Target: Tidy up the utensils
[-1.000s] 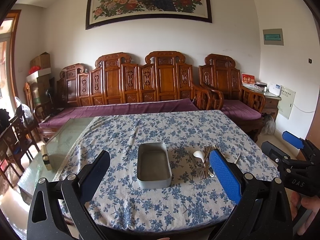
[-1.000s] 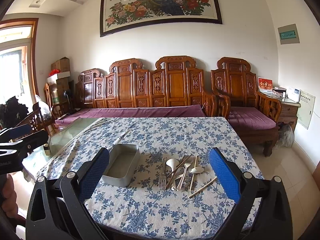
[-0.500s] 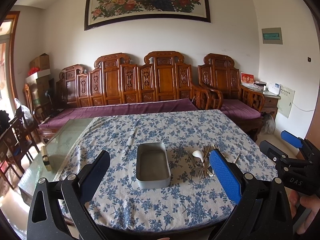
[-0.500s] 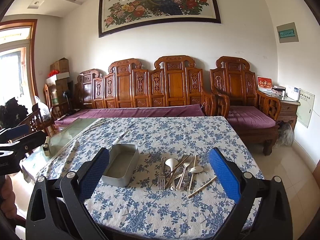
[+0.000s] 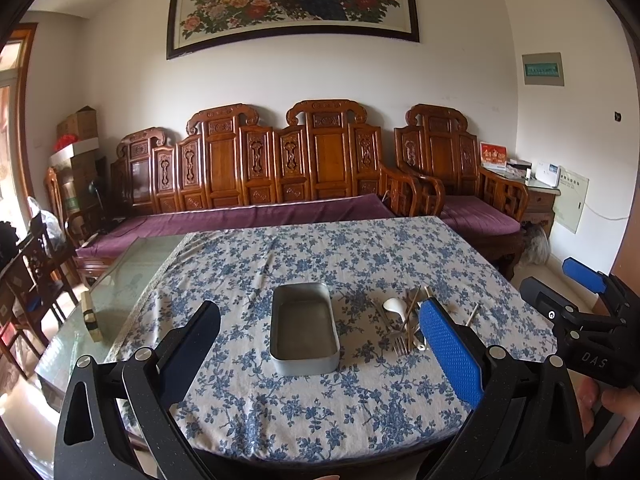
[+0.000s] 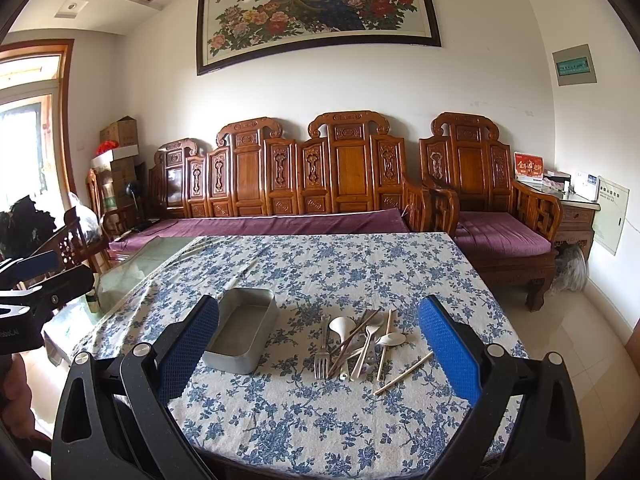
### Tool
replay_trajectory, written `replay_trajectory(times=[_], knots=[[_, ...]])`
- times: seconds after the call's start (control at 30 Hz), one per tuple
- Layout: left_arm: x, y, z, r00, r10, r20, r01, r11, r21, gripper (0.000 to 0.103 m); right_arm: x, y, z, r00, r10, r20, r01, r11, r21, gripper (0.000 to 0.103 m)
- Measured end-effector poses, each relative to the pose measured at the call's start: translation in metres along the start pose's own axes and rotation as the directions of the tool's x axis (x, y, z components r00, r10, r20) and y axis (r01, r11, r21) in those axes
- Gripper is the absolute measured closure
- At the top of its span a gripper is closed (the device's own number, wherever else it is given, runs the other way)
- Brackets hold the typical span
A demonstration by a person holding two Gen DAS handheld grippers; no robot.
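Observation:
An empty metal tin (image 5: 303,329) (image 6: 242,330) sits on the floral tablecloth (image 5: 320,256) near the front edge. Right of it lies a loose pile of utensils (image 6: 360,342) (image 5: 402,322): a metal fork (image 6: 322,350), white spoons (image 6: 342,326), chopsticks (image 6: 402,368). My left gripper (image 5: 320,356) is open and empty, held before the table's front edge in line with the tin. My right gripper (image 6: 318,360) is open and empty, held before the front edge in line with the pile. Each gripper shows at the other view's edge.
A bare glass tabletop (image 5: 120,280) lies left of the cloth with a small block (image 5: 90,316) on it. A carved wooden sofa (image 5: 280,168) with purple cushions stands behind the table. Chairs stand at the left, a side cabinet (image 6: 572,216) at the right.
Both views have shifted only slightly. The grippers stay open and the tin and utensils have not moved.

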State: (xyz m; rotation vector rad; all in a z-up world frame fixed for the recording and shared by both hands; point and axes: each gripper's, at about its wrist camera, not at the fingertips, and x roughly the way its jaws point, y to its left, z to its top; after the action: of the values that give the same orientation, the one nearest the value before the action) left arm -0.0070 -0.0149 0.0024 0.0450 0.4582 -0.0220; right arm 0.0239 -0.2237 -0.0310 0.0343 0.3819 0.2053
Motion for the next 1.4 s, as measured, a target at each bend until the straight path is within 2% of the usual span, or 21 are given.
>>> replay_trajectory(times=[0.13, 0.3, 0.57, 0.77, 1.1, 1.4], knots=[[0.012, -0.001, -0.003, 1.0, -0.008, -0.025, 0.008, 1.0, 0.005, 0.006, 0.007, -0.008, -0.005, 1.0, -0.011, -0.013, 0.011, 1.0, 0.004, 0.003], [0.042, -0.004, -0.011, 0.996, -0.022, -0.091, 0.024, 0.999, 0.022, 0.006, 0.023, -0.022, -0.013, 0.998, -0.036, -0.042, 0.036, 0.999, 0.003, 0.003], [0.092, -0.013, -0.025, 0.983, -0.053, -0.176, 0.063, 0.997, 0.051, 0.006, 0.067, -0.049, -0.031, 0.991, -0.062, -0.115, 0.063, 0.998, 0.01, 0.004], [0.124, -0.02, -0.035, 0.968, -0.095, -0.231, 0.111, 0.992, 0.058, 0.006, 0.113, -0.071, -0.053, 0.974, -0.108, -0.199, 0.11, 0.994, -0.002, 0.01], [0.178, -0.035, -0.047, 0.941, -0.14, -0.307, 0.167, 0.984, 0.064, 0.007, 0.196, -0.115, -0.096, 0.917, -0.145, -0.371, 0.157, 0.988, 0.003, 0.03], [0.223, -0.054, -0.06, 0.908, -0.174, -0.381, 0.215, 0.974, 0.067, 0.008, 0.255, -0.146, -0.136, 0.858, -0.166, -0.487, 0.199, 0.98, 0.017, 0.037]])
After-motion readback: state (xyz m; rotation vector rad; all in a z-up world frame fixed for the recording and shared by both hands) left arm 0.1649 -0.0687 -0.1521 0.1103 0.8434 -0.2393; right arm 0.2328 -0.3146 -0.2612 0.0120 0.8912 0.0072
